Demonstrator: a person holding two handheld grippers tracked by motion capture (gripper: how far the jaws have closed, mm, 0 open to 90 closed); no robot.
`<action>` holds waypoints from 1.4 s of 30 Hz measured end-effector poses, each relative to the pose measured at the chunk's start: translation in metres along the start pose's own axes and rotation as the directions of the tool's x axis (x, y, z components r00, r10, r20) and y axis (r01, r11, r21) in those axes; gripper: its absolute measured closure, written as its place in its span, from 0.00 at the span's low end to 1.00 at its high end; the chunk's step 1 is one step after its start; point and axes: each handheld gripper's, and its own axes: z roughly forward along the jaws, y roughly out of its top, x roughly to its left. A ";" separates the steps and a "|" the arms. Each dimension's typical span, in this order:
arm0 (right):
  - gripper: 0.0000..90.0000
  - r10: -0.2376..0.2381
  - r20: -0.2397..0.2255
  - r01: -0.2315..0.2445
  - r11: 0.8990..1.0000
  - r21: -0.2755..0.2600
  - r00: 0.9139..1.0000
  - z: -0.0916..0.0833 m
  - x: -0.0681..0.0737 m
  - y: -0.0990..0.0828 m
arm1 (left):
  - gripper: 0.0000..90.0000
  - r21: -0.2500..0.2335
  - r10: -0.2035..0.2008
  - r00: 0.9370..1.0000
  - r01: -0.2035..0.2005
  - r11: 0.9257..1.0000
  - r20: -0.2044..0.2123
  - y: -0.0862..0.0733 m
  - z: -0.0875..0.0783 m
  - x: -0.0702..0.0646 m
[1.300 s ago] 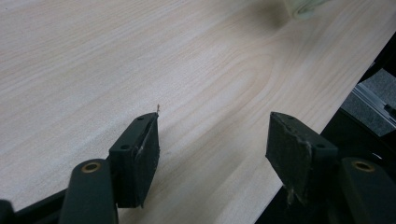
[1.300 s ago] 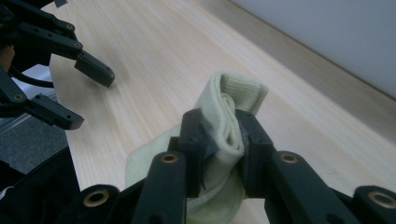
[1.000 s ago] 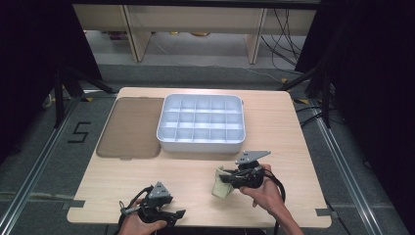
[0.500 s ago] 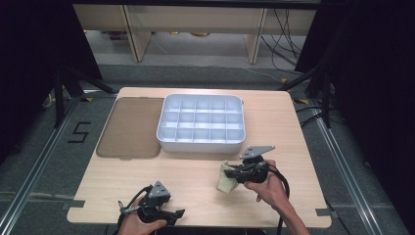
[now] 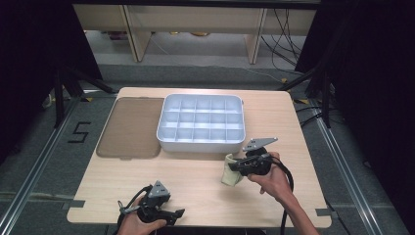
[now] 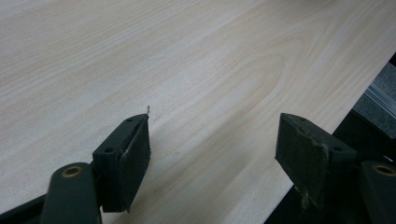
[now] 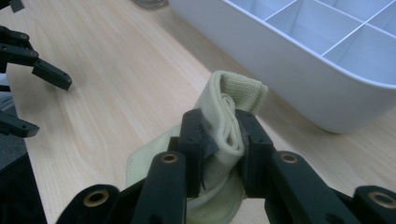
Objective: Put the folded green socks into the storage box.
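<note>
Since a second ago the right gripper (image 5: 240, 165) has carried the pale yellow sock (image 7: 226, 126) up and a little closer to the white compartment tray (image 5: 169, 139), while the left gripper (image 6: 212, 154) stayed at the table's (image 5: 195, 181) near edge, its fingers having just spread a bit wider with nothing between them. The right fingers (image 7: 194, 140) clench the folded sock, held just above the table near the tray's front right corner. Its hanging end could snag the tray wall or a divider and slip loose. Open table lies left; the right edge is close.
</note>
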 end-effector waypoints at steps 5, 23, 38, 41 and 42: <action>0.83 0.013 -0.002 -0.013 1.000 0.005 1.000 -0.002 -0.002 0.005 | 0.29 0.000 0.007 1.000 -0.007 1.000 0.004 0.000 0.000 0.000; 0.83 -0.026 0.013 0.026 1.000 0.008 1.000 -0.012 -0.008 0.027 | 0.29 0.002 0.004 1.000 -0.004 1.000 0.000 0.000 0.000 0.000; 0.83 -0.024 0.022 0.023 0.999 0.025 0.999 -0.018 -0.012 0.042 | 0.24 -0.001 0.001 1.000 -0.001 1.000 0.014 0.000 0.000 0.001; 0.83 -0.023 0.027 0.022 0.999 0.039 0.999 -0.020 -0.013 0.045 | 0.24 0.002 -0.001 1.000 0.001 1.000 0.013 0.000 0.000 0.001; 0.83 0.002 0.029 -0.003 1.000 0.031 1.000 -0.020 -0.013 0.046 | 0.24 0.005 0.011 1.000 -0.011 1.000 0.012 0.000 -0.001 0.001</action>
